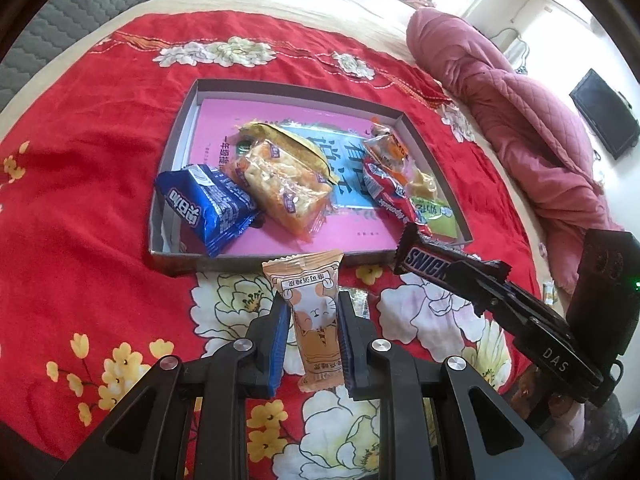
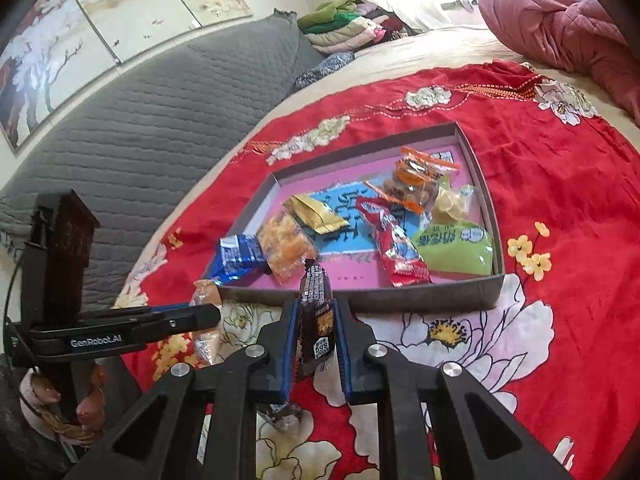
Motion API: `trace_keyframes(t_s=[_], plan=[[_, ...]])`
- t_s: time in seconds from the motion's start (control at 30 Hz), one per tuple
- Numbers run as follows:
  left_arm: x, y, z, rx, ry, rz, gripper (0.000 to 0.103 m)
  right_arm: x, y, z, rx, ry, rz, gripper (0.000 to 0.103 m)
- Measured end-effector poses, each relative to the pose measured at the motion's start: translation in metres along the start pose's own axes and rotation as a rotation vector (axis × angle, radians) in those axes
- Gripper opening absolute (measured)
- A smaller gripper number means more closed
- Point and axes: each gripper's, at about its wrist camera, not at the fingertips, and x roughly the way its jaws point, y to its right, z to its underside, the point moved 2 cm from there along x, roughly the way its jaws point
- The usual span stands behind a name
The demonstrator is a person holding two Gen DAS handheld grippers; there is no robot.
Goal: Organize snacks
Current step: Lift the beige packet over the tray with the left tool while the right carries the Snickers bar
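My left gripper is shut on an orange cat-print snack packet, held upright just before the near wall of a shallow grey box. My right gripper is shut on a dark Snickers bar, also near that wall; the bar shows in the left wrist view. The box holds a blue Oreo pack, an orange cracker pack, a yellow packet, a red packet, a green packet and clear orange packets.
The box lies on a red flowered blanket on a bed. A pink quilt is heaped to the right. A grey quilted headboard and folded clothes are behind. A small wrapped snack lies under my right gripper.
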Motion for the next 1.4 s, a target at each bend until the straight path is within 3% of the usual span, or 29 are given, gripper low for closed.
trace_keyframes(t_s=[0.23,0.57,0.97,1.4], plan=[[-0.004,0.008,-0.008,0.010,0.014,-0.008,0.023,-0.012,0.006,-0.010,0.027,0.065,-0.013,0.018],[0.007,0.031,-0.021,0.045,0.008,-0.002,0.023,-0.025,0.032,-0.022,0.081,0.133,0.042,0.018],[0.024,0.052,-0.049,0.068,0.022,-0.009,0.023,-0.024,0.062,-0.028,0.153,0.160,0.078,0.018],[0.049,0.060,-0.060,0.076,0.004,-0.039,0.023,-0.015,0.068,-0.034,0.145,0.167,0.074,0.018]])
